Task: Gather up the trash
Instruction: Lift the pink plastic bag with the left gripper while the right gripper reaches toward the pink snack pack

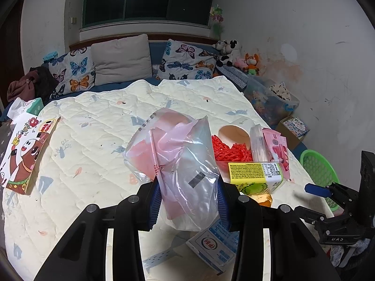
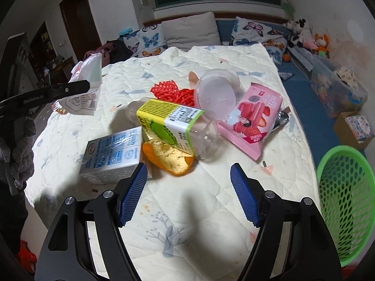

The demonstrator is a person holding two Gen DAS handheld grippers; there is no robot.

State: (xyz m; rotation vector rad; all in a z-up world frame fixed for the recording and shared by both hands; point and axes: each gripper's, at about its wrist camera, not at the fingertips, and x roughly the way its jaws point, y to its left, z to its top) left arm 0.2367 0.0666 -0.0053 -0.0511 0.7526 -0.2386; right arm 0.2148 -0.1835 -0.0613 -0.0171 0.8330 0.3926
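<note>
Left wrist view: the left gripper [image 1: 188,201] has its jaws clamped on a crumpled plastic bag [image 1: 174,164], lifted above the bed [image 1: 98,140]. The bag looks light, limp and slippery, so pinching bunched film is the sensible hold. Its printed characters are too creased to read.

Right wrist view: the right gripper [image 2: 188,193] hangs with jaws spread and nothing between them, short of the milk carton [image 2: 112,155], orange peel [image 2: 168,159] and yellow-green labelled bottle [image 2: 173,126]. The pink wrapper [image 2: 250,119] reads "NEW". The carton looks stiff and easy to squeeze across its sides. A green basket [image 2: 344,201] stands beside the bed.
</note>
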